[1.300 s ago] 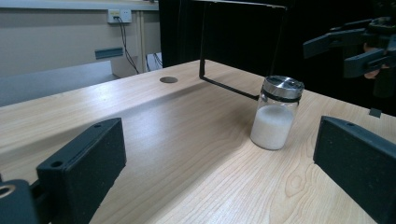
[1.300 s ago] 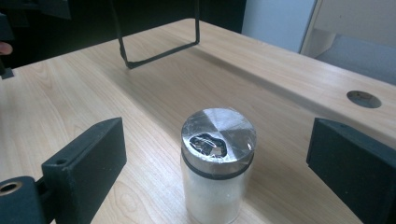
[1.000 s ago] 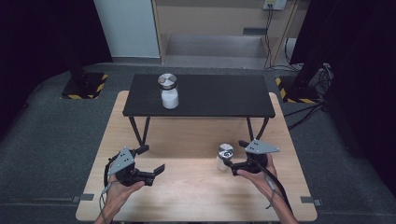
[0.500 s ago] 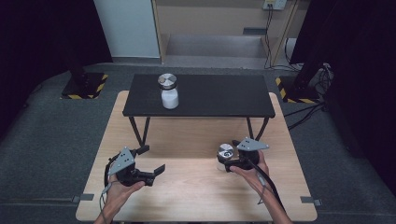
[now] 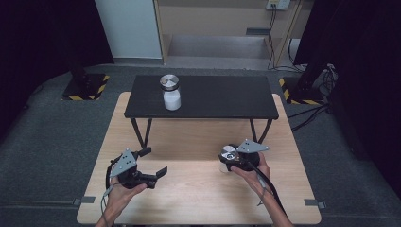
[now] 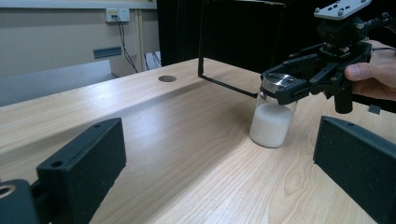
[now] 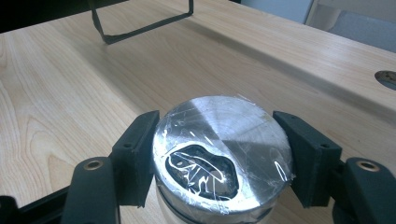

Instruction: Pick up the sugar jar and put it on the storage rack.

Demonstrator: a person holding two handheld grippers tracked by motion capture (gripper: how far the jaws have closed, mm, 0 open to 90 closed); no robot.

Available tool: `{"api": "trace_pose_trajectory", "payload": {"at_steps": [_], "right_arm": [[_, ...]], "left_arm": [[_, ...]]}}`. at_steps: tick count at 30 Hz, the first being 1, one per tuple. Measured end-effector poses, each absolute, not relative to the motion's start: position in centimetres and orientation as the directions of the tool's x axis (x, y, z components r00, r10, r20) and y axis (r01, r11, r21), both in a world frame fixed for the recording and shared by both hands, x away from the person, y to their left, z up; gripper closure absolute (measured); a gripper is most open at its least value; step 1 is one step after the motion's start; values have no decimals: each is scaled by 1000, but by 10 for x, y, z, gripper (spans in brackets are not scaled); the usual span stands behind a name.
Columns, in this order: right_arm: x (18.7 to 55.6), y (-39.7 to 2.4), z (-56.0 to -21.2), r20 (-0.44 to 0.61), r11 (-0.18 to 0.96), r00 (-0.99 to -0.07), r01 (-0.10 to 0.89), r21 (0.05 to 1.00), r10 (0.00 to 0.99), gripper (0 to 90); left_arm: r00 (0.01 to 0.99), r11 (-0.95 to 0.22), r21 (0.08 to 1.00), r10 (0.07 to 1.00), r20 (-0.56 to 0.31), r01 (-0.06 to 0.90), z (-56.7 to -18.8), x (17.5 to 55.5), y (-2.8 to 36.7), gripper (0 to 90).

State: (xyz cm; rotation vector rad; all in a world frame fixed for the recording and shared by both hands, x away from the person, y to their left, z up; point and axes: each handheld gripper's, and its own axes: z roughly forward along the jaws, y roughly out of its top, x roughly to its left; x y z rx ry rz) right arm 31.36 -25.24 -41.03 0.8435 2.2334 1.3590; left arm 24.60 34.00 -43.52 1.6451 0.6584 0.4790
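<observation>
1. Left tongs (image 5: 153, 163) sit open and empty over the desk (image 5: 189, 194), held by the left hand (image 5: 120, 191).
2. Right tongs (image 5: 229, 156) grip the steel lid (image 7: 224, 140) of a jar (image 6: 272, 122) of white powder, which stands upright on the desk.
3. Beyond both tongs, a second jar (image 5: 170, 92) stands on a black bench (image 5: 222, 97).

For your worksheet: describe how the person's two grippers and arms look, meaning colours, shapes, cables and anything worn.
Both the left gripper and right gripper are black, each with two flat rectangular jaws with screw holes and a grey three-cornered plate on top. A dark cable trails from each toward the person. The forearms are bare, with no sleeves or gloves visible.
</observation>
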Motion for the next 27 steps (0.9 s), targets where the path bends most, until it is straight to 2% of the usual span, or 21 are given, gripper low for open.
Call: {"api": "trace_pose_trajectory", "payload": {"at_steps": [13,27], "right_arm": [[306,-250,-398,-20,360,-748,296,885,664,346],[295,-264,-353,-8,319,-740,282,905,673,347]], "left_arm": [[753,-101,983,656,-52,156,-435,247,340,11],[751,-105,982,658,-51,159,-435,246,339,10]]}}
